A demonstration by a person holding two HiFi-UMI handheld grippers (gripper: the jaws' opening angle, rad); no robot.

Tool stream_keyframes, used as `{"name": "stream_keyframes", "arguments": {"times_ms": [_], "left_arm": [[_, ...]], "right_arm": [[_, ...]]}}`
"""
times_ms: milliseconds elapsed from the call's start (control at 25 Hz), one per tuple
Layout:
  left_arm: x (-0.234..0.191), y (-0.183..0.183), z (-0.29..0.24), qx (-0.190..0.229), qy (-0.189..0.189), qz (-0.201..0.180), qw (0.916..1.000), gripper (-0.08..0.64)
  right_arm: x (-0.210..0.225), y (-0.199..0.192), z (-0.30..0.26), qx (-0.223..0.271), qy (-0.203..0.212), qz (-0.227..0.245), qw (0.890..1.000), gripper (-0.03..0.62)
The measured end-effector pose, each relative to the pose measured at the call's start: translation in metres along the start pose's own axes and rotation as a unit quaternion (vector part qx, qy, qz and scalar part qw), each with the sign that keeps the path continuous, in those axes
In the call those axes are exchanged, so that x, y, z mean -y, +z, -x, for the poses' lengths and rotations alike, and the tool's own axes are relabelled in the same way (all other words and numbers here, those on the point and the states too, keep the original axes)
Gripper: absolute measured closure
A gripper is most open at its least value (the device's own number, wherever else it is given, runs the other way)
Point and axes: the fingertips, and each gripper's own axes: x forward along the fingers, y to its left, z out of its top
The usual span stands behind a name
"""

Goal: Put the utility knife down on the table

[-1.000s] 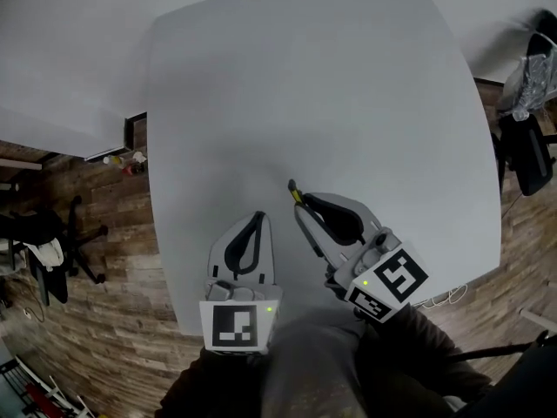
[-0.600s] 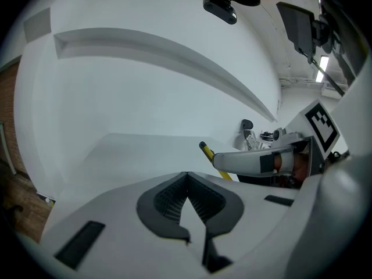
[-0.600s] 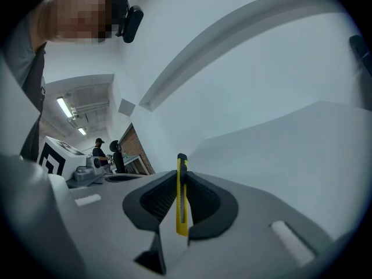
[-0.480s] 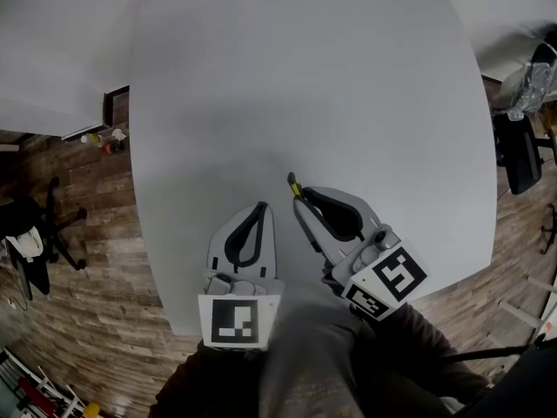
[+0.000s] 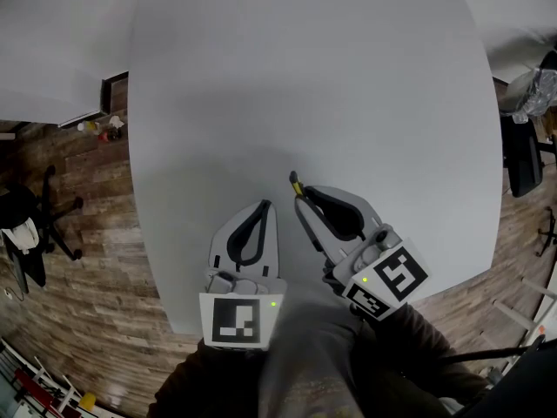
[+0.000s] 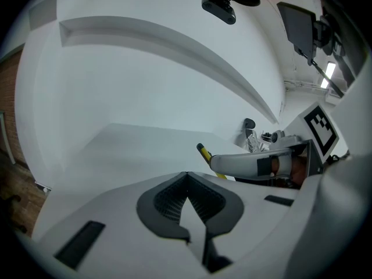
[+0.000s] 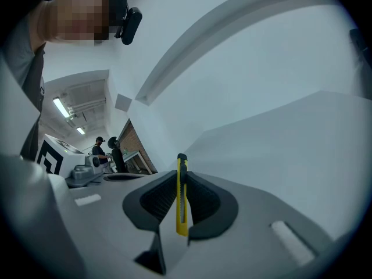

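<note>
A slim yellow utility knife (image 7: 181,193) with a black tip is clamped between the dark pads of my right gripper (image 7: 182,197). In the head view the knife (image 5: 296,186) sticks out past the right gripper (image 5: 306,204), above the grey table (image 5: 313,85) near its front edge. The knife's tip (image 6: 204,153) shows in the left gripper view beside the right gripper's grey jaw. My left gripper (image 5: 261,209) hovers just left of it, jaws closed together with nothing between them (image 6: 187,179).
The table's front and left edges drop to a wood floor (image 5: 78,233). Office chairs (image 5: 30,225) stand at the left and another (image 5: 522,151) at the right. People stand far off in the right gripper view (image 7: 104,150).
Both grippers keep their places and the knife stays gripped. Only the head camera has shifted slightly, so the table sits a bit differently in view.
</note>
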Motion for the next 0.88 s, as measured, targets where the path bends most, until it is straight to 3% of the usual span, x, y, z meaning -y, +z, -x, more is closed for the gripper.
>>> {"name": "stream_keyframes", "arguments": {"times_ms": [880], "left_arm": [[-0.01,-0.022,-0.016,-0.029,-0.017,0.018,0.9993,0.558]], "right_arm": [[0.014,-0.022,-0.013,-0.023,-0.018,-0.019,0.999,0.541]]}}
